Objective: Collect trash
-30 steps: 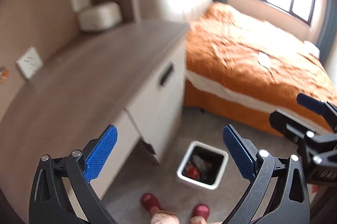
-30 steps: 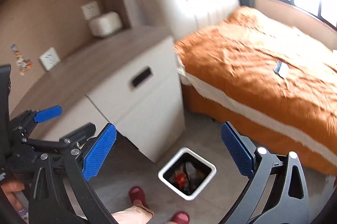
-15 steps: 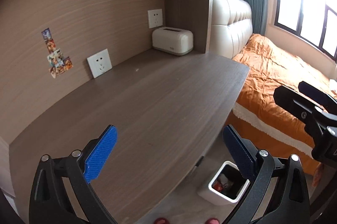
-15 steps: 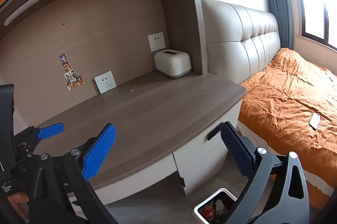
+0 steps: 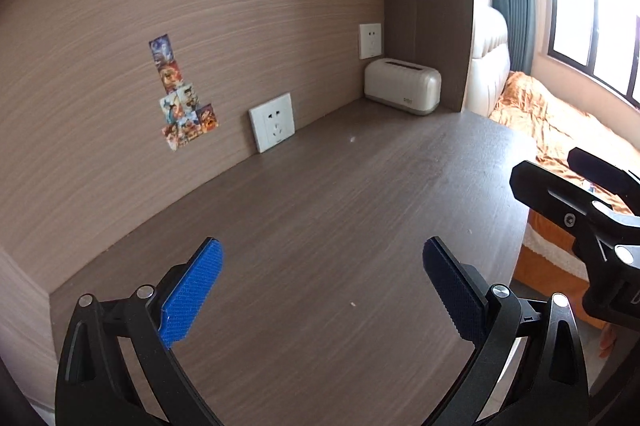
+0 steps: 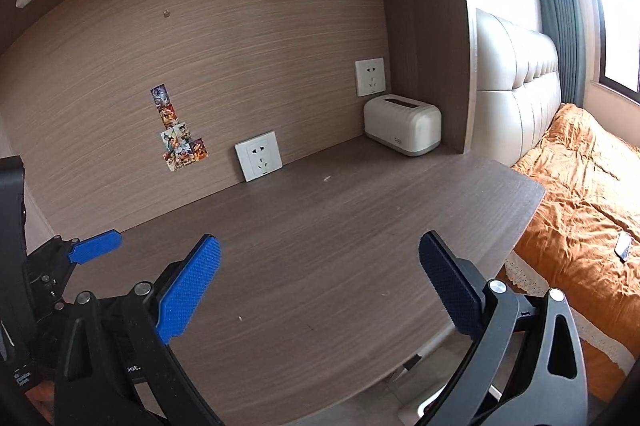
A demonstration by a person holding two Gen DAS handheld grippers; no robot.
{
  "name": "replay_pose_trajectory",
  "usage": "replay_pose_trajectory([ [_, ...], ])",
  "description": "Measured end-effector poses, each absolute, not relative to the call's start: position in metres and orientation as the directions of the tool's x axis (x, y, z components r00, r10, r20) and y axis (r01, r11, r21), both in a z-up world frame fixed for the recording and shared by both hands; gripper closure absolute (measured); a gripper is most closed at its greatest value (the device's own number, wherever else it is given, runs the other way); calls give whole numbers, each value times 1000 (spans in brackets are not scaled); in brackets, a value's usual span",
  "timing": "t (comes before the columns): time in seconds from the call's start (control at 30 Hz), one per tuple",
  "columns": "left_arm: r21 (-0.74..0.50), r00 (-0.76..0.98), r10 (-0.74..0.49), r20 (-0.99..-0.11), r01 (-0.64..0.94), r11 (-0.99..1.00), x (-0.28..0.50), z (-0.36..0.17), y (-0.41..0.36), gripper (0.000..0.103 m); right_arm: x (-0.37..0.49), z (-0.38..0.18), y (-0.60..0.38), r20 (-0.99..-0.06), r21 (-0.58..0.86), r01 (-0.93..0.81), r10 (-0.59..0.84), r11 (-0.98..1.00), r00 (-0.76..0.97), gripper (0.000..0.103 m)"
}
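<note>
Both tongs spread wide, nothing held: left tongs (image 5: pixel 320 290) and right tongs (image 6: pixel 318 286) hover side by side over the bench (image 6: pixel 340 226), likely scanning. Only trash visible: tiny specks (image 5: pixel 352 304); bin (image 6: pixel 420 408) corner peeks under bench edge.

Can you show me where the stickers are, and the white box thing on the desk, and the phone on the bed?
stickers (image 5: pixel 182 94): left wrist view, middle of the cluster on the wall.
white box (image 6: pixel 402 124): right wrist view, its front side.
phone (image 6: pixel 623 245): right wrist view, its screen, on the orange bedcover.
</note>
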State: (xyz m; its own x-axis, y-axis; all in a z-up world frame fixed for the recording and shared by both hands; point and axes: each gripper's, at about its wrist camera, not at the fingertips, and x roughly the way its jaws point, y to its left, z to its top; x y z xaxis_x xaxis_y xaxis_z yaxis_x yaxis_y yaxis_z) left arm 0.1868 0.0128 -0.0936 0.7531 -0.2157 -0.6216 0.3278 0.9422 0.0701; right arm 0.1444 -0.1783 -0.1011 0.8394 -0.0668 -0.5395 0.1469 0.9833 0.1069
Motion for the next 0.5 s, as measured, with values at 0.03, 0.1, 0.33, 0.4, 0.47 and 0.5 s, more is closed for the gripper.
replay_pose_trajectory([
  [0.03, 60, 751, -214, -625, 320, 946, 192, -95, 19, 5, 147, -101, -173, -539, 104, 151, -72, 983, 839, 4],
  [0.1, 42, 742, -220, -634, 317, 948, 198, -97, 29, 5, 152, -101, -166, -552, 86, 139, -69, 987, 831, 4],
  [0.33, 42, 743, -194, -640, 286, 957, 216, -105, 51, 5, 163, -104, -142, -575, 56, 139, -82, 989, 814, 4],
  [0.4, 51, 750, -181, -636, 275, 960, 219, -107, 55, 5, 167, -105, -139, -580, 56, 141, -83, 988, 810, 4],
  [0.47, 47, 747, -184, -639, 276, 960, 225, -109, 58, 5, 171, -106, -135, -584, 53, 146, -88, 988, 807, 4],
  [0.5, 44, 746, -187, -639, 278, 960, 227, -111, 59, 5, 172, -107, -134, -587, 50, 146, -89, 988, 805, 4],
])
